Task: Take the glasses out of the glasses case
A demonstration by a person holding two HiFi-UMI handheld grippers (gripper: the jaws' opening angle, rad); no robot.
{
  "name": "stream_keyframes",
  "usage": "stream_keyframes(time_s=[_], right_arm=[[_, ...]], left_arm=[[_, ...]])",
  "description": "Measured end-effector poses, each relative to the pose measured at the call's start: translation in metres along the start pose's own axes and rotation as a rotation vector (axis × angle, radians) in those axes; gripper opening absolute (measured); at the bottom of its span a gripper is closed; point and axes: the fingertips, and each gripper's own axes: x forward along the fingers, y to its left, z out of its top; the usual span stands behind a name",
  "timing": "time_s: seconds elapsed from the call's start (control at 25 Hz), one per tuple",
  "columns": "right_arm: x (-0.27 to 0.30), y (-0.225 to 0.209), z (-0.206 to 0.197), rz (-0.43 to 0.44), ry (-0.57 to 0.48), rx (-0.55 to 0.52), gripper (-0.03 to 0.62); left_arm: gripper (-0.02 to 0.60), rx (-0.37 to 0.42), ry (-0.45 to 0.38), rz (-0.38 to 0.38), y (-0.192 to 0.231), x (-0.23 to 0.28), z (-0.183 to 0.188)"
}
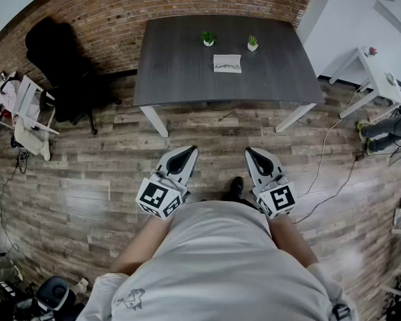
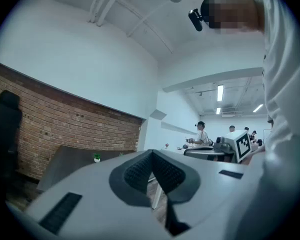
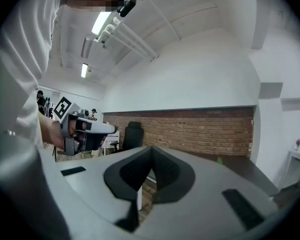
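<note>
A pale flat glasses case (image 1: 227, 63) lies on the dark grey table (image 1: 180, 72), far ahead of me, with what looks like a pair of glasses on top; it is too small to tell more. My left gripper (image 1: 192, 150) and right gripper (image 1: 248, 151) are held close to my body over the wooden floor, well short of the table. In the left gripper view the left gripper (image 2: 151, 154) has its jaws together with nothing between them. The right gripper (image 3: 151, 151) is likewise shut and empty in its own view.
Two small potted plants (image 1: 208, 39) (image 1: 252, 43) stand behind the case. A black office chair (image 1: 57, 65) is left of the table and a white side table (image 1: 374, 72) is to its right. Cables (image 1: 334, 179) trail across the floor at right. Brick wall behind.
</note>
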Motion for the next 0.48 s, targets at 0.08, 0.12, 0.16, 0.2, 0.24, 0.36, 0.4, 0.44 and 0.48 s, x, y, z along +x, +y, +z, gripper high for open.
stream_keyframes(time_s=[0.08,0.12,0.16,0.2,0.24,0.36,0.4,0.44,0.48], right_arm=[[-0.001,0.000,0.000,-0.001,0.000,0.000,0.005],[-0.002,0.000,-0.001,-0.002,0.000,0.000,0.005],[-0.002,-0.001,-0.002,-0.002,0.001,0.000,0.005],[-0.002,-0.001,-0.002,-0.002,0.002,0.001,0.005],[-0.002,-0.003,-0.003,-0.001,0.002,0.002,0.005],[-0.001,-0.007,-0.005,0.005,0.003,0.007,0.005],[-0.002,-0.008,-0.006,0.008,0.005,0.008,0.005],[-0.002,-0.009,-0.007,0.011,0.007,0.011,0.005],[-0.002,-0.011,-0.008,0.014,0.009,0.013,0.005]], left_arm=[[0.011,-0.002,0.000,0.002,0.000,-0.001,-0.001],[0.011,-0.004,0.000,0.004,0.001,-0.001,-0.002],[0.011,-0.006,0.000,0.007,0.001,-0.001,-0.002],[0.011,-0.008,0.000,0.012,0.002,-0.001,-0.002],[0.011,-0.009,0.000,0.016,0.003,-0.001,-0.003],[0.011,-0.014,0.006,0.024,0.004,0.002,-0.005],[0.011,-0.015,0.008,0.026,0.003,0.003,-0.005],[0.011,-0.017,0.011,0.027,0.002,0.004,-0.006],[0.011,-0.019,0.014,0.027,0.001,0.006,-0.007]])
